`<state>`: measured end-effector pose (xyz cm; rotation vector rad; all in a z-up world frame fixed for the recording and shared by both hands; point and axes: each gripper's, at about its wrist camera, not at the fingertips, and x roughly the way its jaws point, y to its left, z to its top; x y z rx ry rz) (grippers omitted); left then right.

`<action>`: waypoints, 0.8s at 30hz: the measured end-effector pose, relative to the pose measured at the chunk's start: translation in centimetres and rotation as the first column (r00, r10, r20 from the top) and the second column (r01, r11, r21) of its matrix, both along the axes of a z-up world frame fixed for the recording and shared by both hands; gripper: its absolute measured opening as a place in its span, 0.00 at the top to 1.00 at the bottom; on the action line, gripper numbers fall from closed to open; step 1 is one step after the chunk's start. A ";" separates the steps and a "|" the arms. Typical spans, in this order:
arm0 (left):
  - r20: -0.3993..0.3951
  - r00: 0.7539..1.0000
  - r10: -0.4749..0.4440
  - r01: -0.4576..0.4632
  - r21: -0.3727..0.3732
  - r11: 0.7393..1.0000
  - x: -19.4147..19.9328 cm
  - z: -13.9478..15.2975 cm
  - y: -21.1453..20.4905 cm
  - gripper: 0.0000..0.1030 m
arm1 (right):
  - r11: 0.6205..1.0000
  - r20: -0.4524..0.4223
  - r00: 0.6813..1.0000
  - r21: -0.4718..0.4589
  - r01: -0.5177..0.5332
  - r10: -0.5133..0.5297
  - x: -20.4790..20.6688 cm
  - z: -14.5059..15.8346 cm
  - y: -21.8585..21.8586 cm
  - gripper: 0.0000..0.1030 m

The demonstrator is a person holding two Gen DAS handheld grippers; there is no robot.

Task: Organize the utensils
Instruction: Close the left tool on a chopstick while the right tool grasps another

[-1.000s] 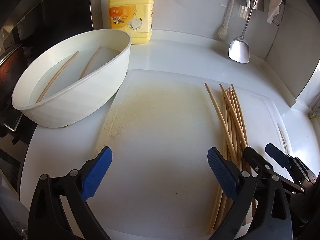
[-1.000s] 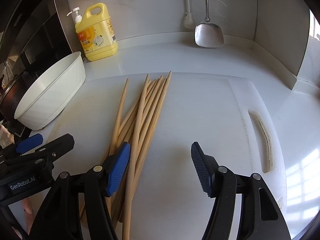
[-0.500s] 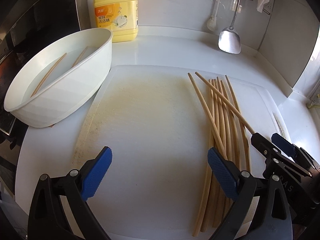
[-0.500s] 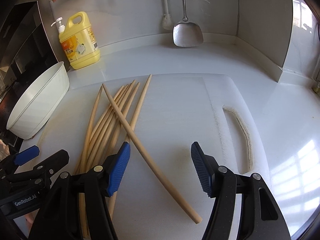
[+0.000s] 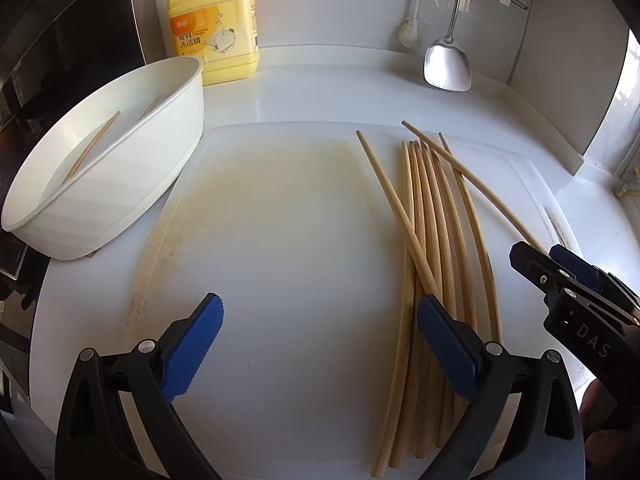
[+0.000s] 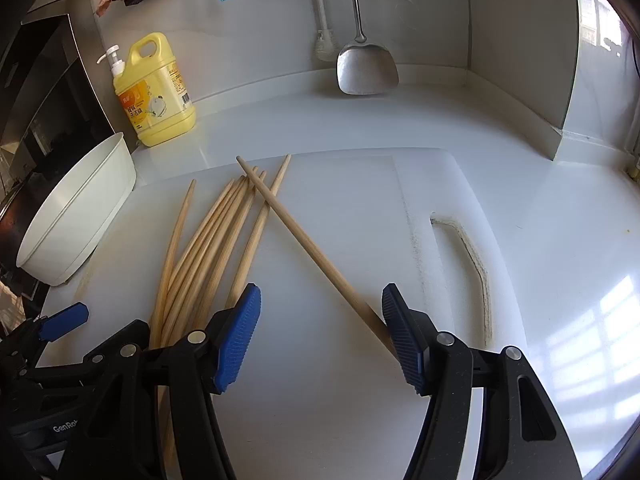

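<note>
White cutting board (image 6: 360, 420) on a kitchen counter. Both grippers tilt downward, jaws apart: left gripper (image 5: 320, 344) over bare board, right gripper (image 6: 320, 336) beside 1 stray chopstick (image 6: 304, 240) lying diagonally. Chopstick bundle (image 5: 432, 240) lies lengthwise, tips pointing toward the wall.

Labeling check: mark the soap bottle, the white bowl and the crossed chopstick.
soap bottle (image 6: 158, 96), right wrist view, on its yellow body.
white bowl (image 5: 132, 184), left wrist view, on its outer wall.
crossed chopstick (image 6: 304, 238), right wrist view, on its mid shaft.

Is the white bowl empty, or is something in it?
Not empty. Two chopsticks lean inside the white bowl, seemingly in clear water.
</note>
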<state>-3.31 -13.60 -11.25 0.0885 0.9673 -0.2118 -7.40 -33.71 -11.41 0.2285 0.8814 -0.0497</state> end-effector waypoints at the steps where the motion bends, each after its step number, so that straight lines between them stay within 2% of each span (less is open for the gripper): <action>1: 0.003 1.000 0.001 -0.001 0.001 1.000 0.0 0.0 0.1 0.06 | 1.000 0.000 1.000 0.003 0.000 0.000 0.0 0.0 -0.1 0.41; 5: 0.003 1.000 0.014 -0.014 0.017 1.000 0.1 -0.2 0.8 0.05 | 1.000 0.000 1.000 0.005 0.001 -0.001 0.0 0.0 -0.2 0.41; 8: -0.015 1.000 0.017 -0.017 -0.012 1.000 0.2 -0.3 1.3 0.05 | 1.000 0.000 1.000 0.006 0.000 0.000 0.0 0.0 -0.2 0.41; 10: -0.025 1.000 0.009 -0.008 0.001 1.000 0.2 -0.5 1.0 0.05 | 1.000 0.001 1.000 0.006 -0.002 0.002 0.1 0.0 -0.1 0.41; 13: -0.011 1.000 0.001 0.000 0.025 1.000 0.2 -0.6 0.4 0.05 | 1.000 0.001 1.000 0.000 -0.008 0.008 0.1 0.0 0.1 0.41; 24: 0.002 1.000 0.000 0.000 0.008 1.000 0.9 -0.8 0.7 0.08 | 0.998 0.001 0.998 -0.023 -0.060 0.060 1.2 -0.2 0.2 0.41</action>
